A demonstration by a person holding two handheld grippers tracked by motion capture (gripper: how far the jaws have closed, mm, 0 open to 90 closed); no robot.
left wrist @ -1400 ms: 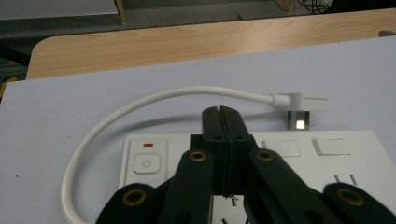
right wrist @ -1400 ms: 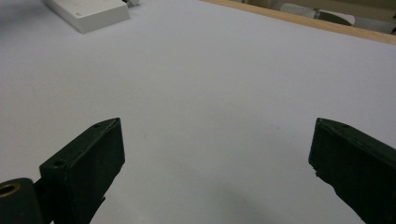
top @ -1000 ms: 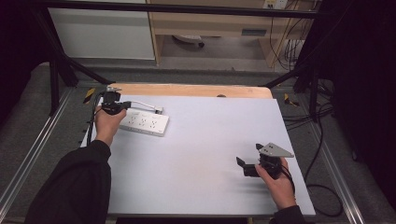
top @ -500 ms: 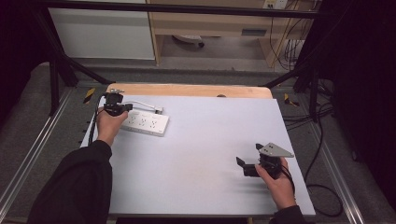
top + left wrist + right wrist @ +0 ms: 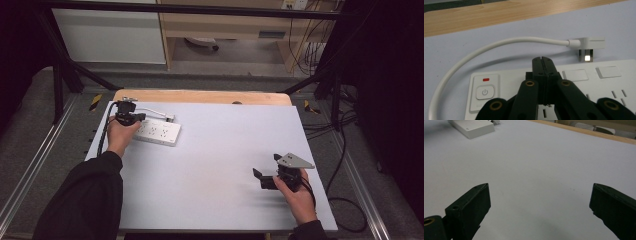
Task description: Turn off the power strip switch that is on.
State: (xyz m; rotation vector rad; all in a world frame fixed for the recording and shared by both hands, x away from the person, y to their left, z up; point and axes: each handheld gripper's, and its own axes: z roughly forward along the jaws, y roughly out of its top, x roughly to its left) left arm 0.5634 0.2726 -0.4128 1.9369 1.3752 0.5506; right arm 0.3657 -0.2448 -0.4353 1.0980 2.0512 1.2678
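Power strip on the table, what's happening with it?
A person works at the table with a gripper in each hand. The left gripper, jaws shut with nothing between them, sits over the white power strip beside its power button. The strip's plug lies unplugged just beyond. The right gripper is open, holding nothing, far off.

Overhead view; tool views sharing power strip (image 5: 579,82).

Black sleeve (image 5: 87,200), black gripper (image 5: 264,176), grey plate (image 5: 294,160)
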